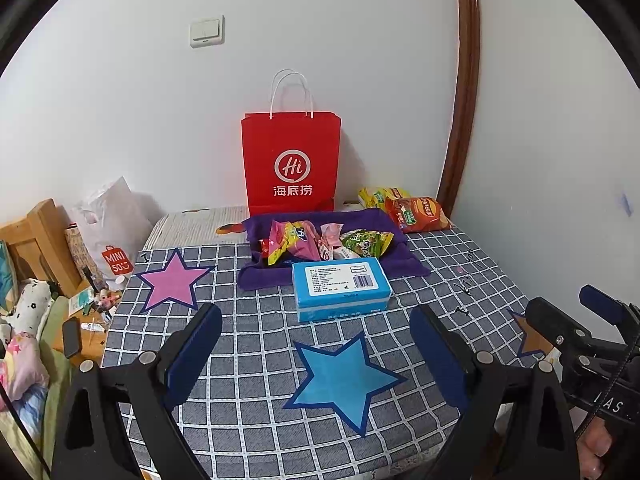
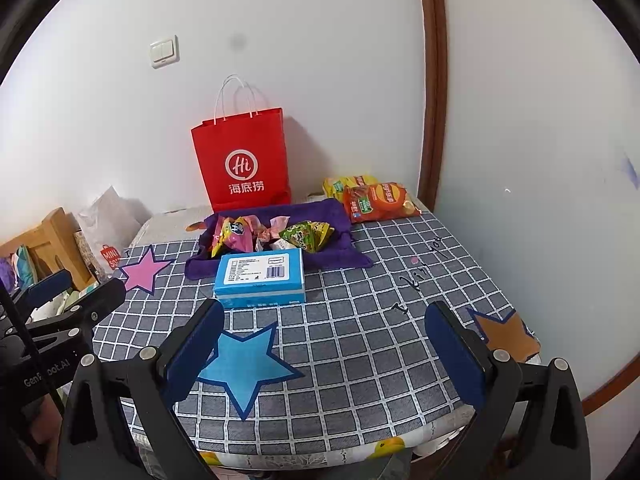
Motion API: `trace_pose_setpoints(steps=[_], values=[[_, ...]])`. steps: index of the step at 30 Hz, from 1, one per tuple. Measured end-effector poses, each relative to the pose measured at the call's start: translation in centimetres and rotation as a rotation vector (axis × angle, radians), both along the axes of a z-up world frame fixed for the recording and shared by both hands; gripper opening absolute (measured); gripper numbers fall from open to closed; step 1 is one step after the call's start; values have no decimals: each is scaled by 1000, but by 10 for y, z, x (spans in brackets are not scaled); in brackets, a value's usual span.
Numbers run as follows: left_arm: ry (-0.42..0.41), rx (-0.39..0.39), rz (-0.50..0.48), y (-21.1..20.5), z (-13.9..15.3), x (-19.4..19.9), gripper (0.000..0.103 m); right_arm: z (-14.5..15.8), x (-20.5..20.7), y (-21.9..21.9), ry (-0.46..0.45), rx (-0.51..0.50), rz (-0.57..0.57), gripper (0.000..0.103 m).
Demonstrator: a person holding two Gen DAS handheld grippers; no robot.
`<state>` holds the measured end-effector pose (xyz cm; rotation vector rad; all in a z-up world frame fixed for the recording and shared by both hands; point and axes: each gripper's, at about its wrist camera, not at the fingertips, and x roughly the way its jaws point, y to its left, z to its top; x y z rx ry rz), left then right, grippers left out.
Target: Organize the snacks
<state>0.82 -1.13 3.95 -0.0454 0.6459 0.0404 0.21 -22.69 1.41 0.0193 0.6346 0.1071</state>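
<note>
Several snack packets [image 1: 320, 242] [image 2: 276, 234] lie piled on a purple cloth [image 1: 404, 258] [image 2: 340, 256] at the back of the checked table. Two chip bags, orange [image 1: 420, 214] [image 2: 378, 202] and yellow [image 1: 376, 196] [image 2: 340, 184], lie at the back right. A blue box [image 1: 340, 286] [image 2: 260, 276] sits in front of the cloth. A red paper bag [image 1: 291, 164] [image 2: 244, 160] stands against the wall. My left gripper [image 1: 316, 356] is open and empty above the blue star [image 1: 340, 380]. My right gripper [image 2: 324, 352] is open and empty over the table's front.
The checked tablecloth [image 1: 248, 344] [image 2: 360, 340] carries a pink star [image 1: 170, 282] [image 2: 142, 270], a blue star [image 2: 244, 364] and an orange star [image 2: 506, 334]. A white Miniso bag [image 1: 114, 240] and a cluttered wooden stand [image 1: 86, 320] are left of the table. A wall is close on the right.
</note>
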Motion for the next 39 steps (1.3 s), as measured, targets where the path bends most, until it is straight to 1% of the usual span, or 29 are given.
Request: trace_pose_setpoints(steps=[39], values=[[0, 2, 9, 0, 0, -2, 95, 5, -5, 3, -19, 10, 15, 99]])
